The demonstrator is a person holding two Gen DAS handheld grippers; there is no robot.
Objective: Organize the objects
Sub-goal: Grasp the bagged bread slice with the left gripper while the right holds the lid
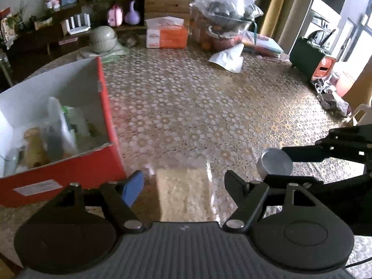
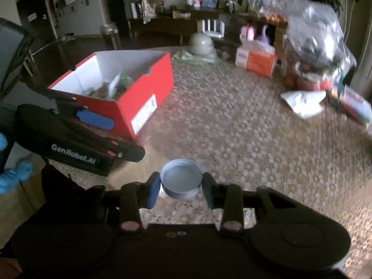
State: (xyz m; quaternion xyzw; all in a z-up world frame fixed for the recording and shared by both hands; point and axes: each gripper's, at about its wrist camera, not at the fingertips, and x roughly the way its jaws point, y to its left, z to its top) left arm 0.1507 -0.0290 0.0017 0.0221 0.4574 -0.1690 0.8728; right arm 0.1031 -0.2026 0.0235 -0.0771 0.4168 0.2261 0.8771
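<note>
My left gripper (image 1: 183, 181) is shut on a clear packet of beige grains (image 1: 183, 197), whose plastic edges meet its blue pad (image 1: 133, 187) and black finger. The packet hangs over the patterned tablecloth (image 1: 197, 107). Just left of it stands a red cardboard box (image 1: 69, 167) with white inner walls and several items inside. My right gripper (image 2: 181, 189) is shut on a small round silver tin (image 2: 181, 179), held above the table. The left wrist view shows this tin (image 1: 275, 162) to the right of my left gripper. From the right wrist, the box (image 2: 130, 107) lies ahead and left, behind the left gripper (image 2: 111, 137).
Along the table's far edge are an orange tissue box (image 1: 166, 36), a grey-green hat (image 1: 103, 38), piled clear bags (image 1: 223, 7) and a white pouch (image 1: 226, 58). A dark bin (image 1: 304, 58) stands at the right. A blue-gloved hand (image 2: 14, 174) shows at the left.
</note>
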